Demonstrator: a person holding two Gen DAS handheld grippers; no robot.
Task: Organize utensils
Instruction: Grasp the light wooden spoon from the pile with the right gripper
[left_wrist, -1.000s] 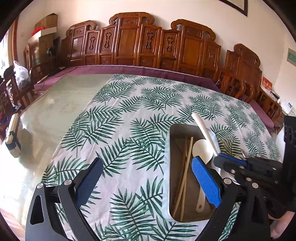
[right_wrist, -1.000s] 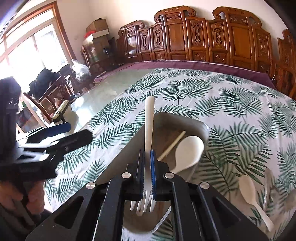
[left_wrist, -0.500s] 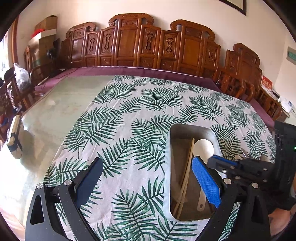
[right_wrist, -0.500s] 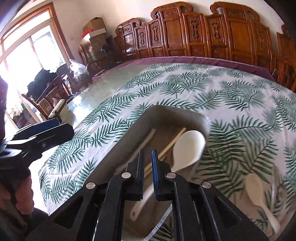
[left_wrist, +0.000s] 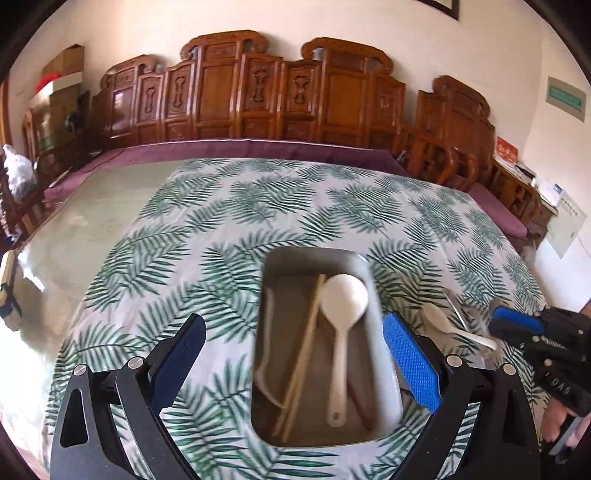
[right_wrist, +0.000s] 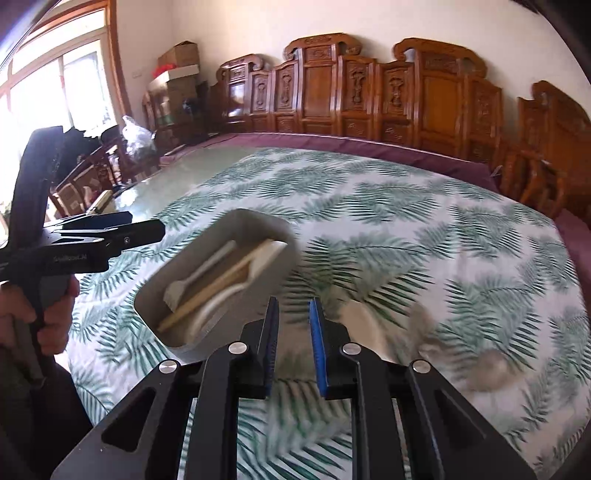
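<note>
The left gripper (left_wrist: 291, 354) hangs over the near edge of the table, its blue-padded jaws spread wide with nothing pressed between them. Between those jaws, on the palm-leaf tablecloth (left_wrist: 229, 229), lies a grey tray (left_wrist: 384, 369), long side running away from the near edge. In the tray rest a white serving spoon (left_wrist: 341, 325), bowl toward the far end, a pair of wooden chopsticks (left_wrist: 304, 354) beside it on the left, and a white fork (right_wrist: 199, 273) along the tray's left wall; the fork shows as only a pale blur in the left wrist view.

Just right of the tray, on the cloth, lies a small white spoon (left_wrist: 448, 326), with something clear and glassy beside it that is too blurred to tell.

The right gripper (right_wrist: 293, 345) is off to the right of the tray, over the cloth; its jaws are opening, with a narrow gap and nothing between them. From the left wrist view it shows at the right edge (left_wrist: 517, 323), held by a hand (left_wrist: 561, 424).

Beyond the cloth the bare glass tabletop (left_wrist: 92, 221) runs to the far left corner, and carved wooden chairs (left_wrist: 229, 88) line the far edge.
</note>
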